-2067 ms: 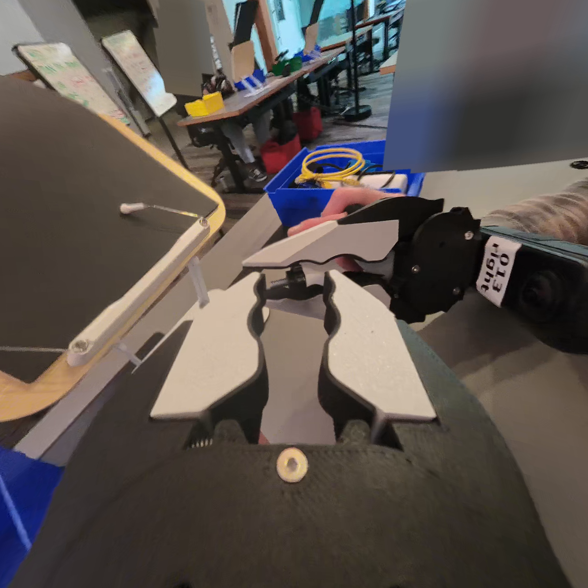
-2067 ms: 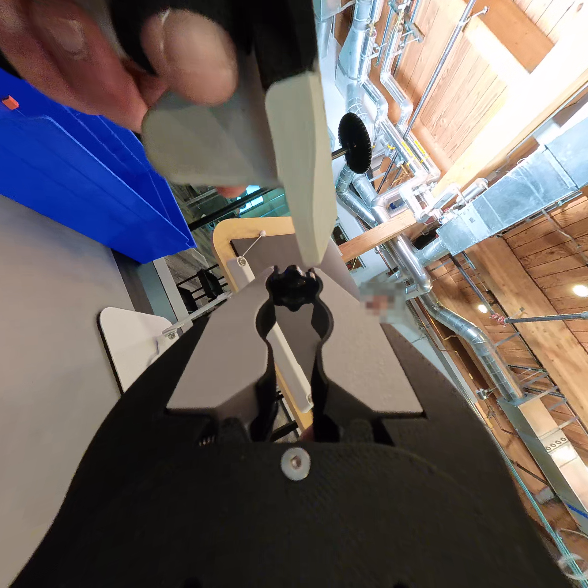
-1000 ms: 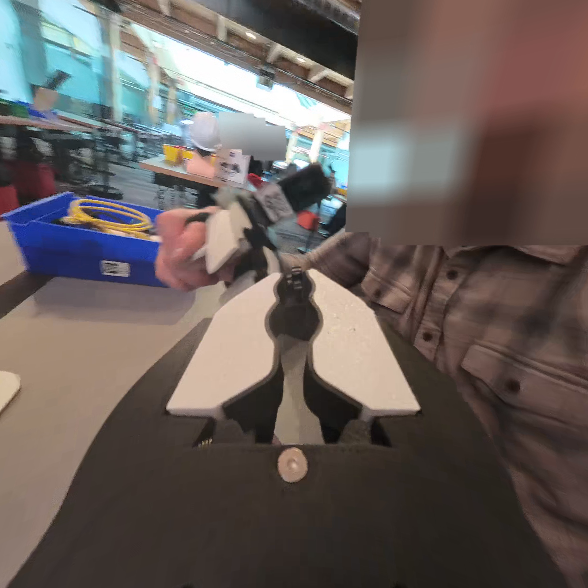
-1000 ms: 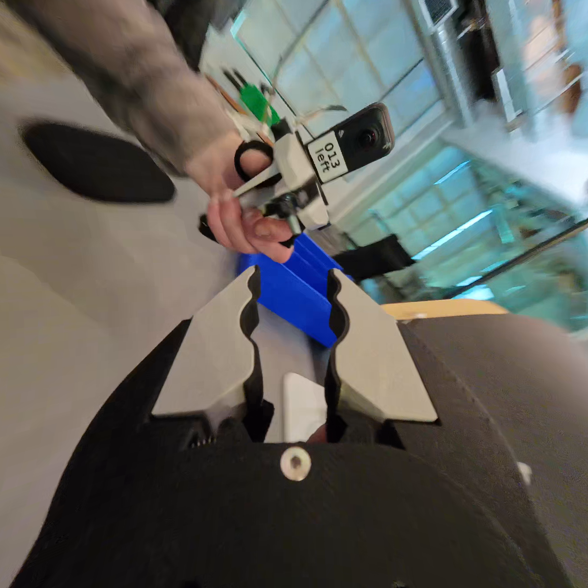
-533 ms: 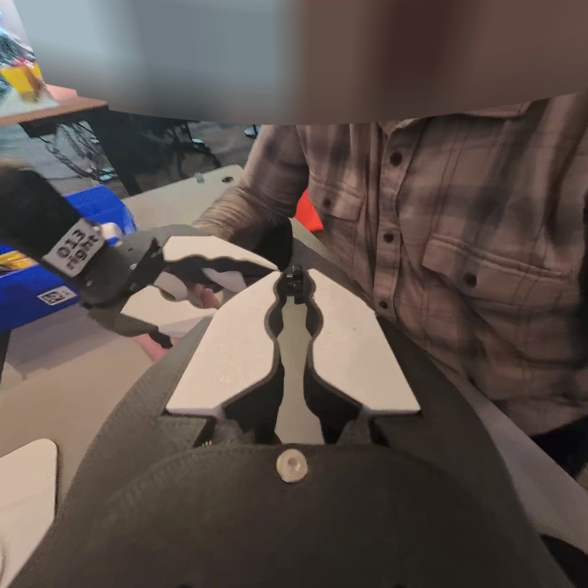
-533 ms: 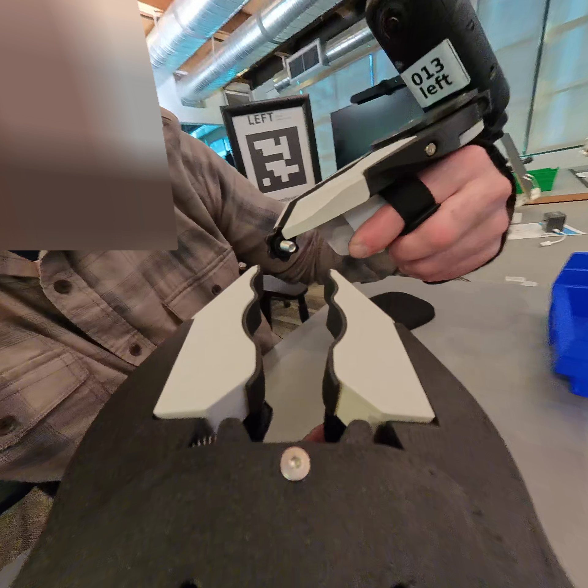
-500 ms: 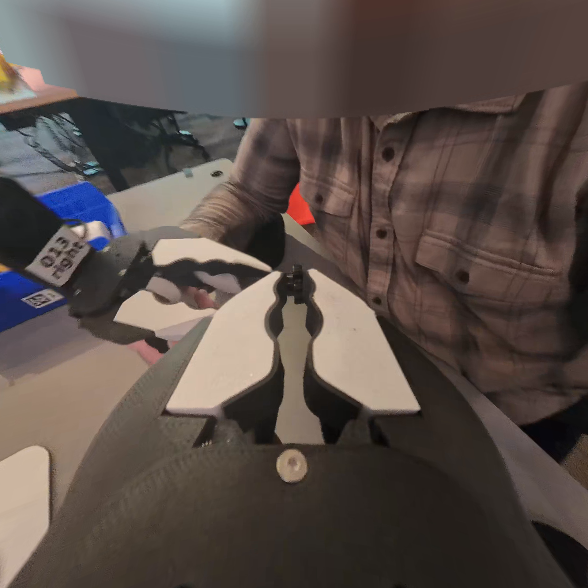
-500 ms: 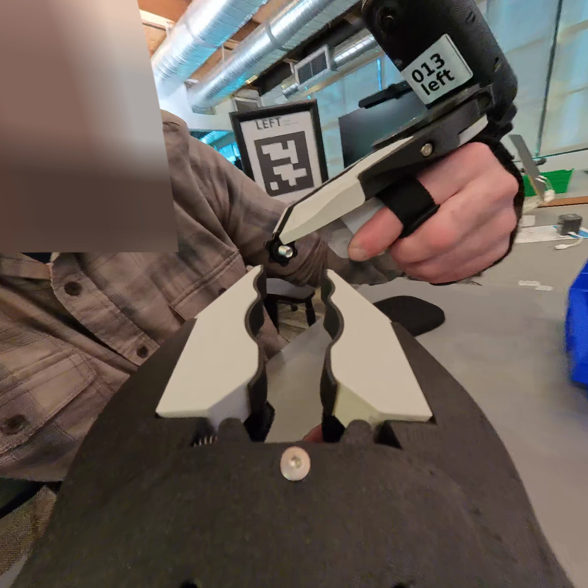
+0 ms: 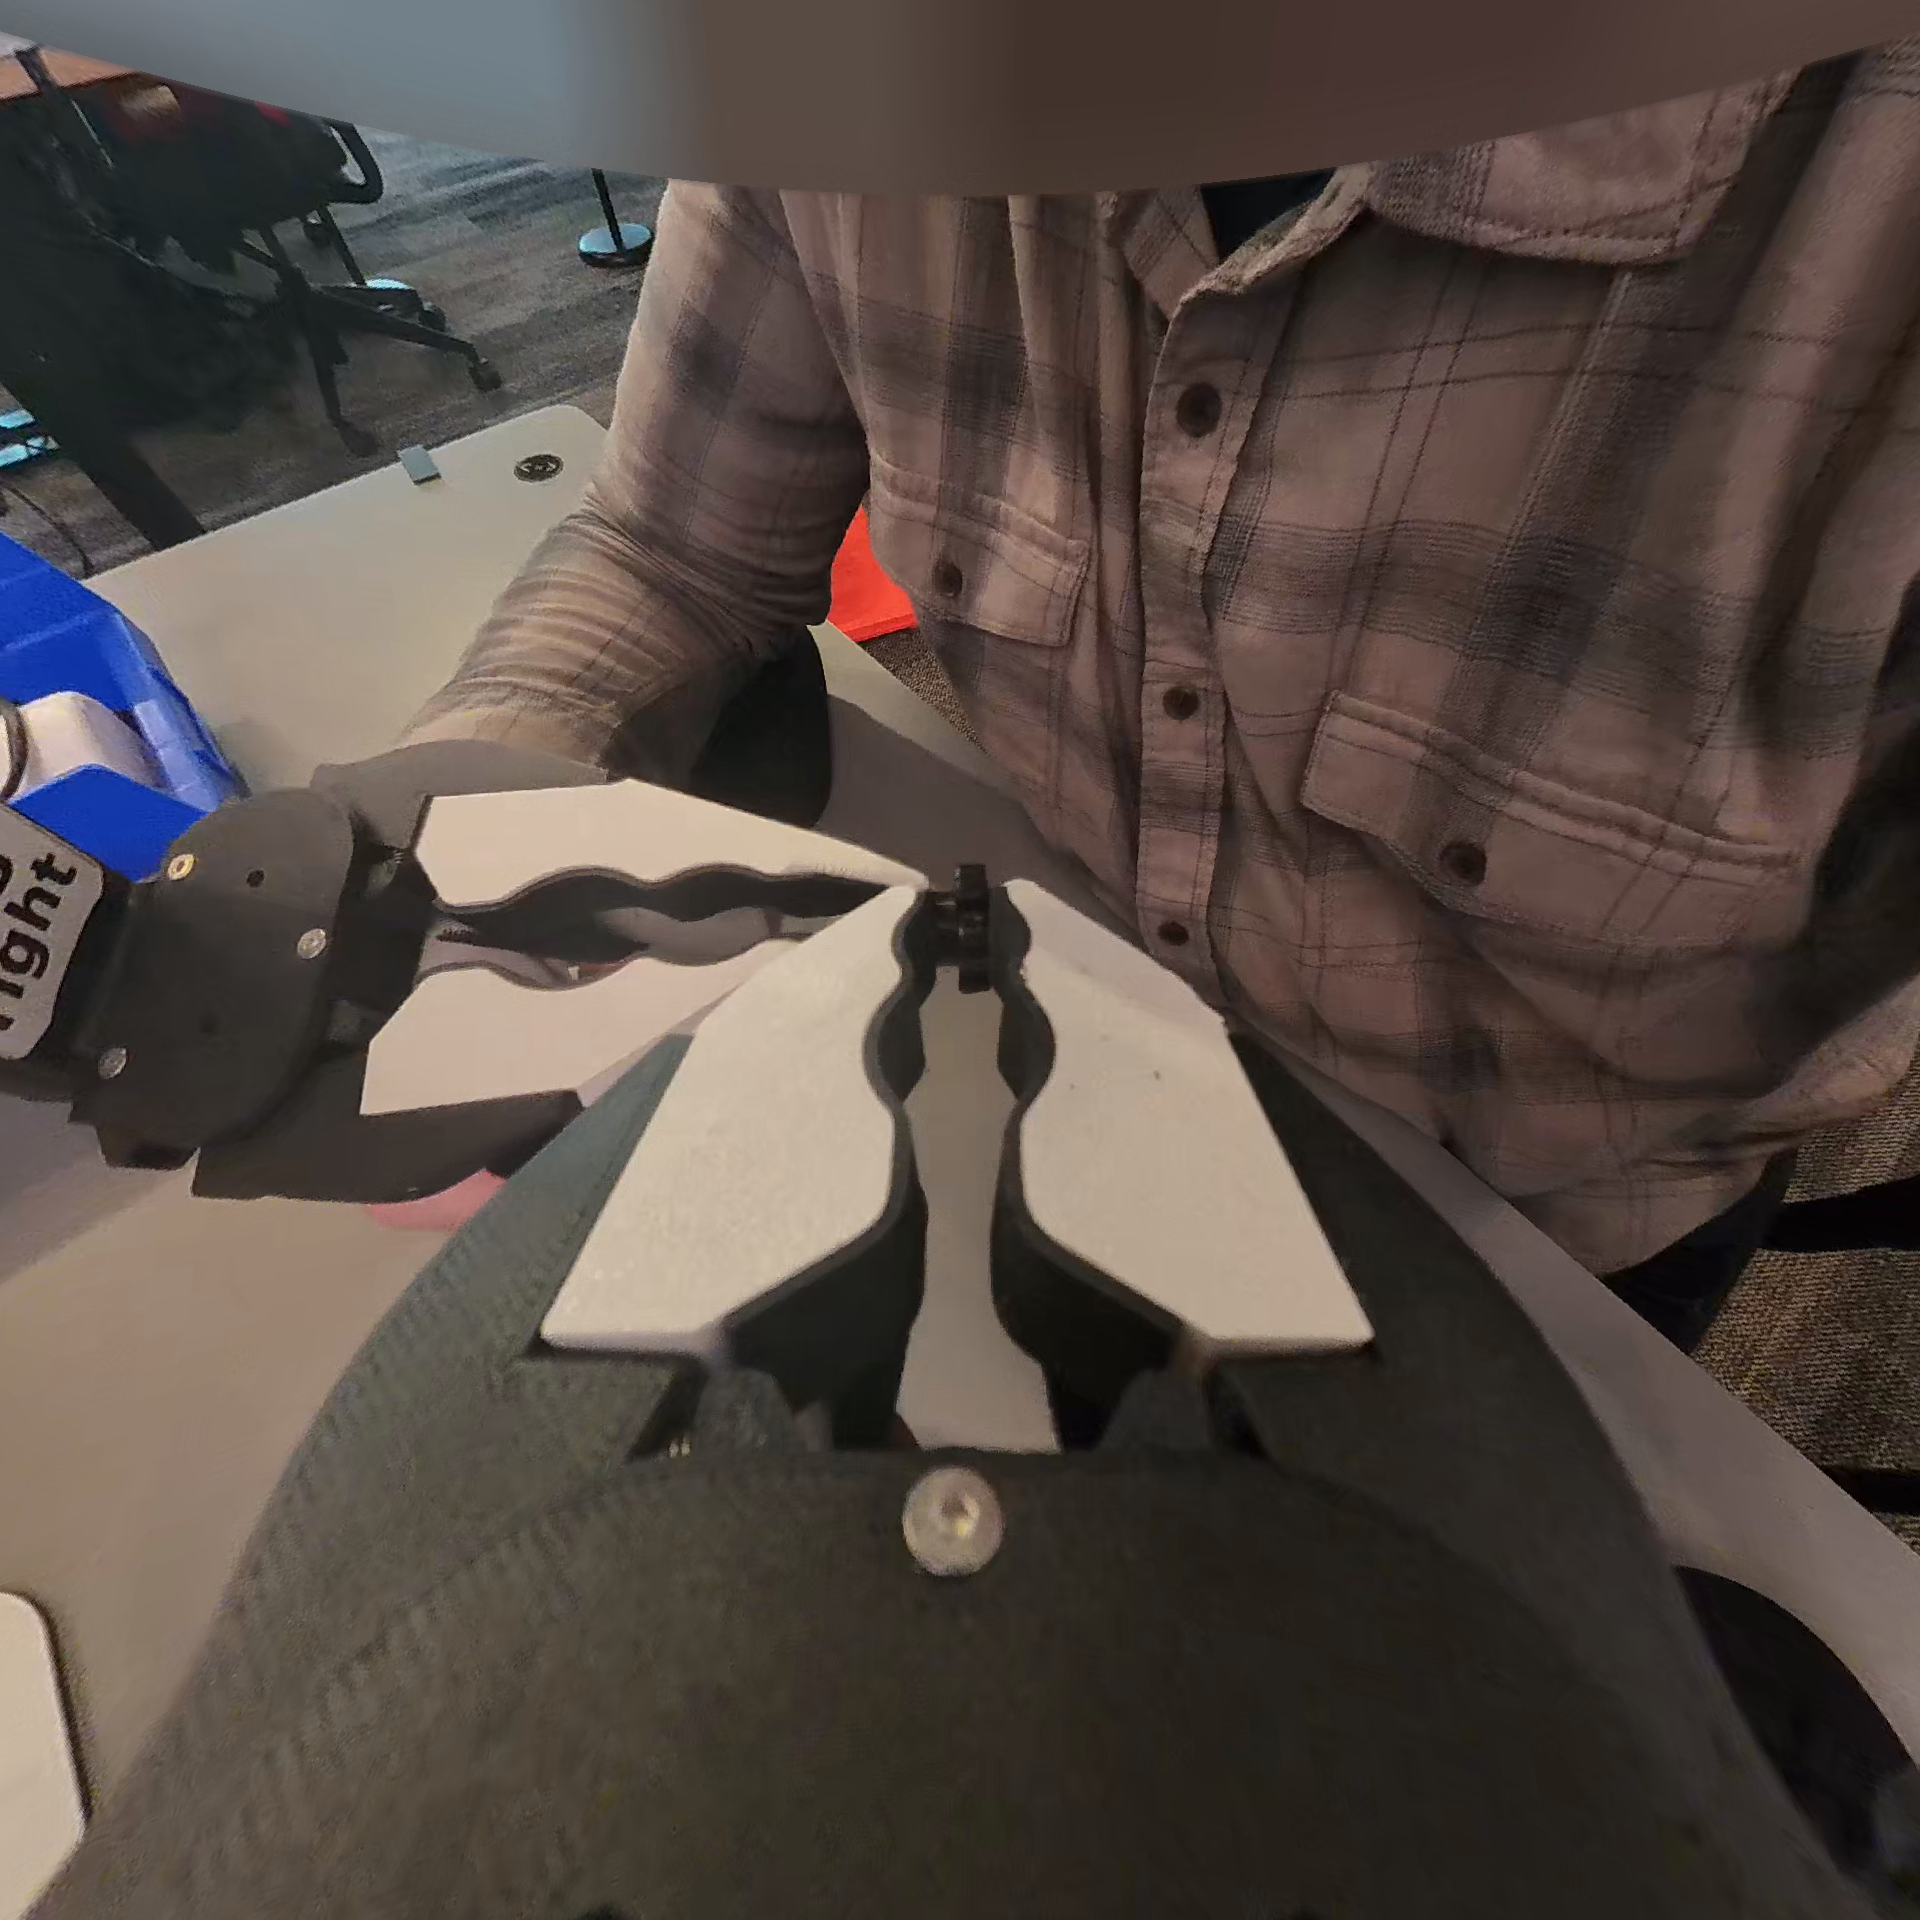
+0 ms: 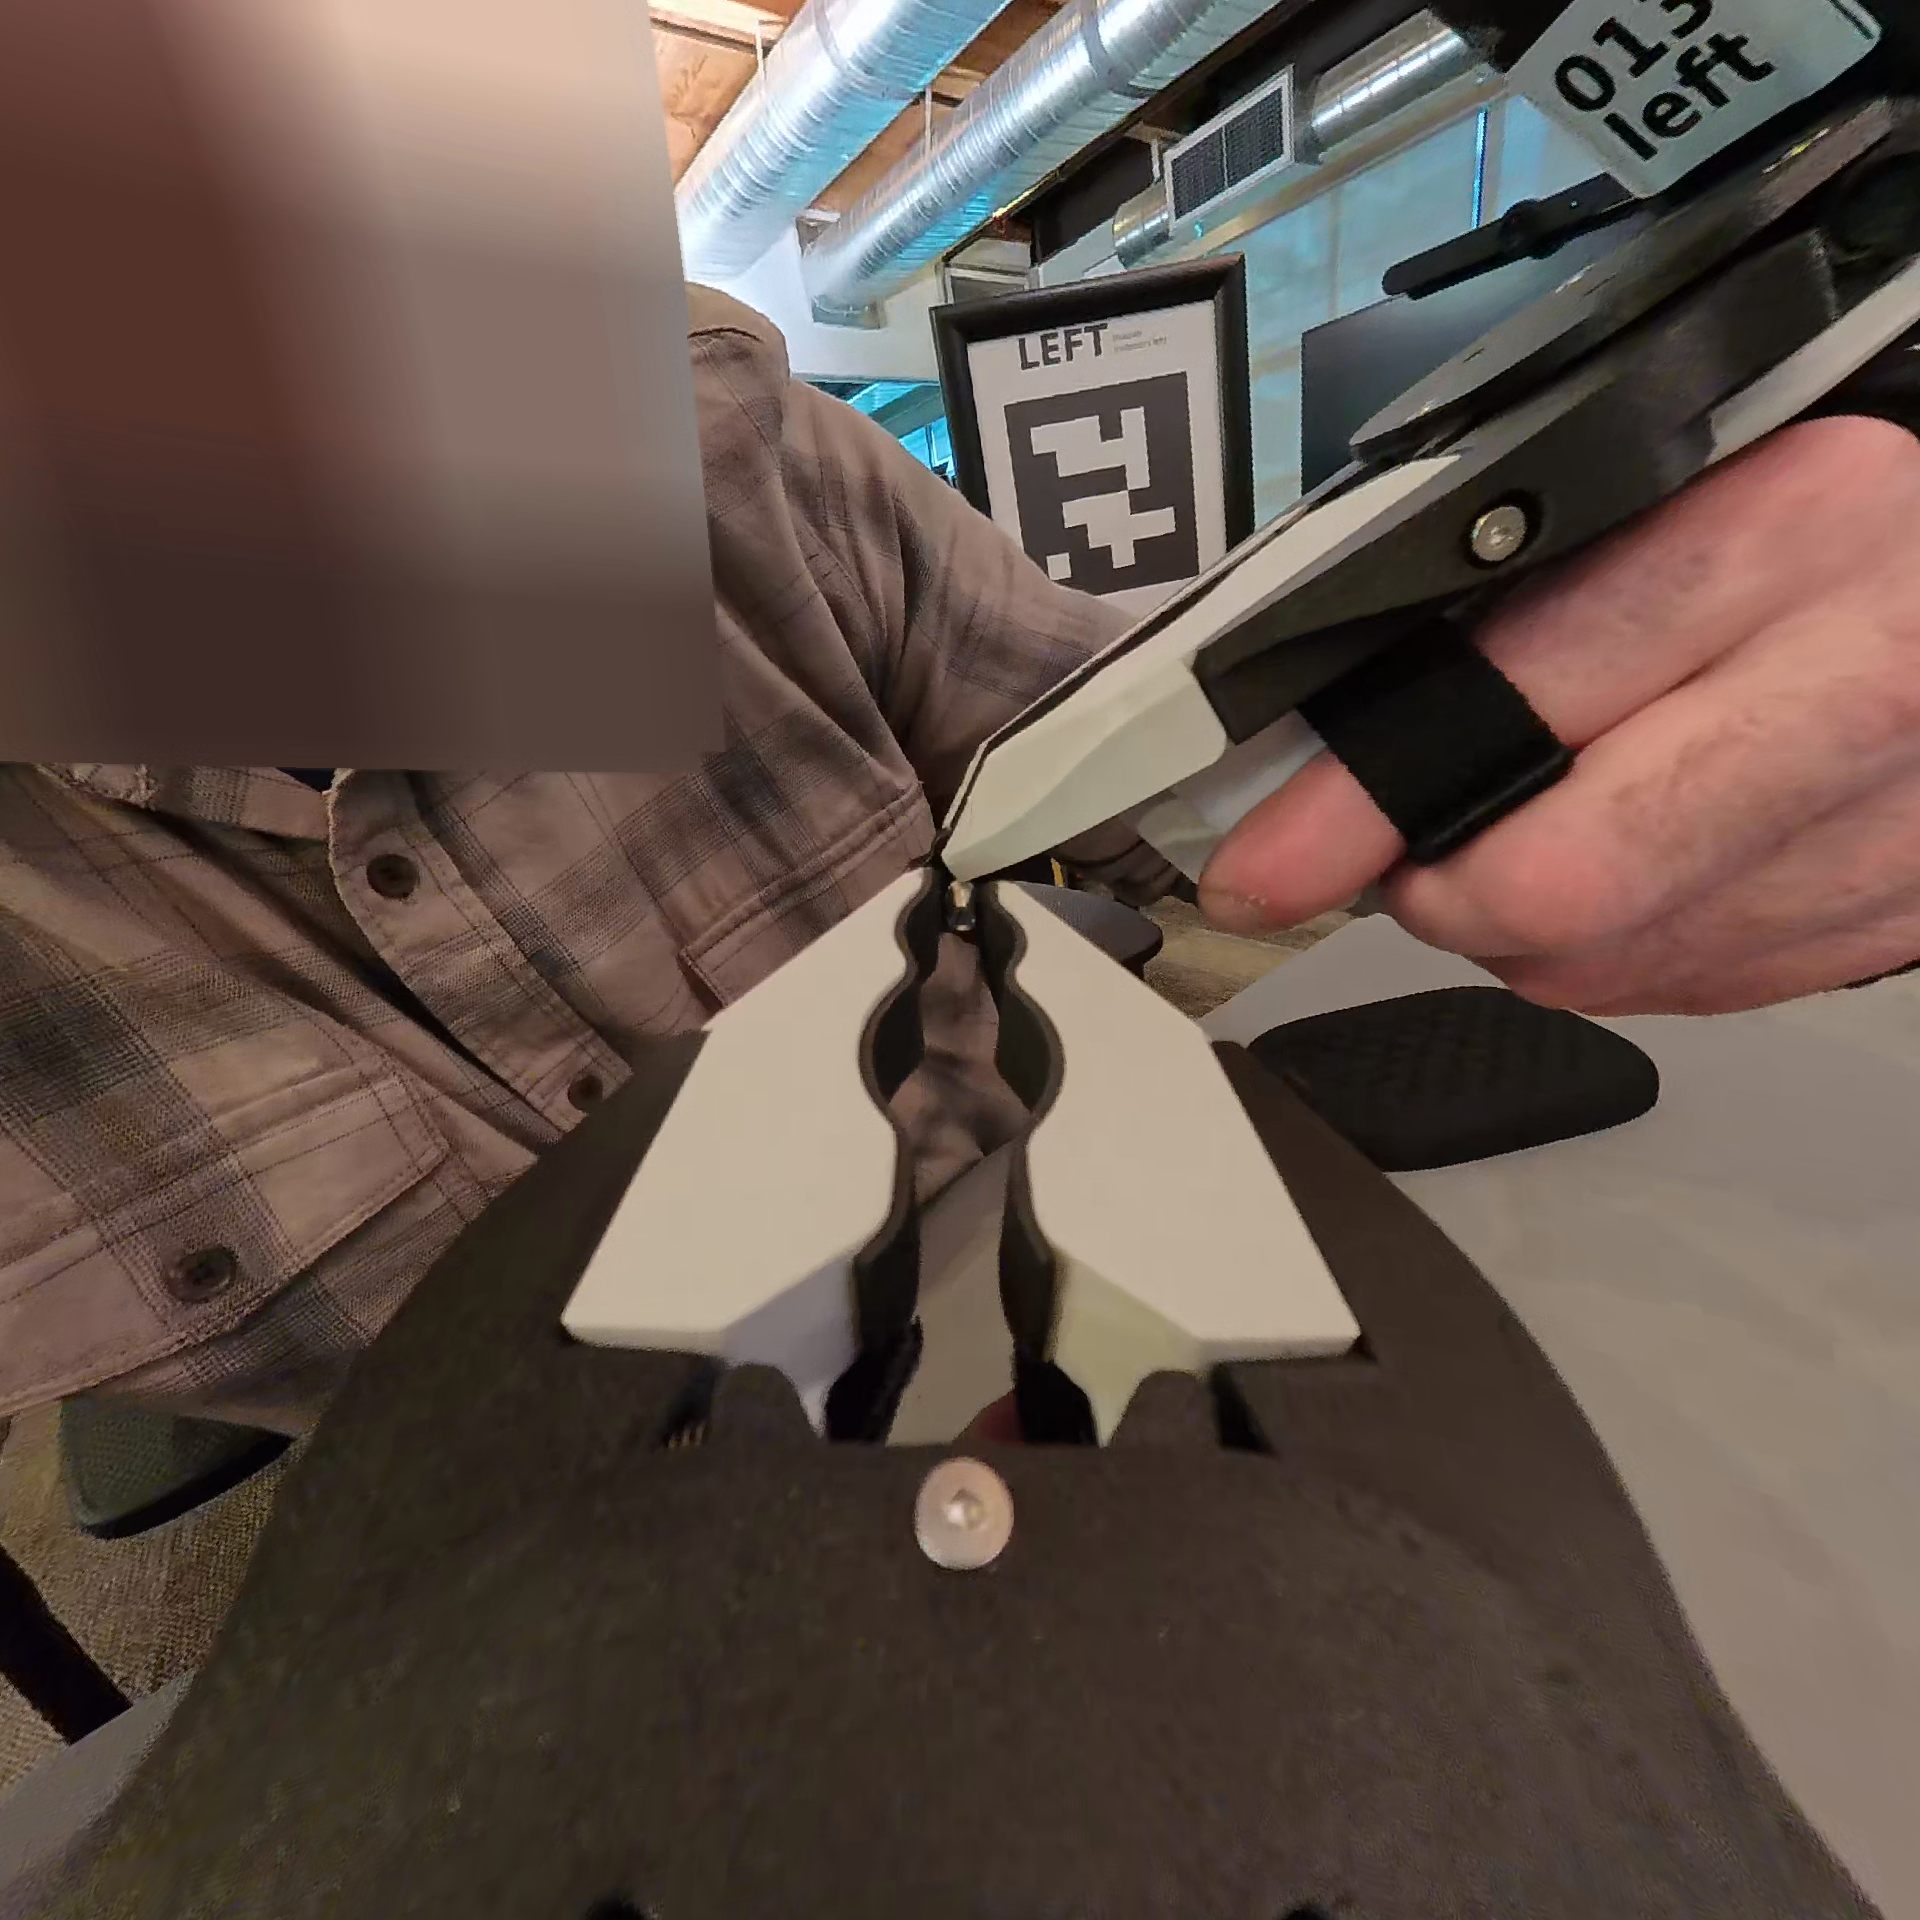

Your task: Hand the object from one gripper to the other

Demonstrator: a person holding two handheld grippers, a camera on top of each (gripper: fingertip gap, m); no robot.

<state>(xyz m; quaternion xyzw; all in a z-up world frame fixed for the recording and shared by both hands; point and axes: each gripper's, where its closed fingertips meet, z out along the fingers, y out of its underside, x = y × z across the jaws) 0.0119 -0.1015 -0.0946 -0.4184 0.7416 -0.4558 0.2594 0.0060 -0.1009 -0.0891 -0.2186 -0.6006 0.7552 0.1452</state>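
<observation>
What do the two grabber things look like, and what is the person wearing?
Both the left gripper and the right gripper have pale grey wedge-shaped jaws with wavy black inner edges, on black textured bodies with a silver screw. Each carries a white label. The person wears a grey-brown plaid shirt with buttons.

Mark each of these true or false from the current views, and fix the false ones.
1. The left hand-held gripper is shut on a small black knob. True.
2. The right hand-held gripper is wide open and far from the knob. False: its fingertips have closed in on the knob's metal end, right beside the left gripper's tips.
3. The knob lies on the grey table. False: it is held in the air between the two grippers.
4. The person holding the grippers wears a plaid shirt. True.
5. A blue bin sits at the left edge of the left wrist view. True.
</observation>
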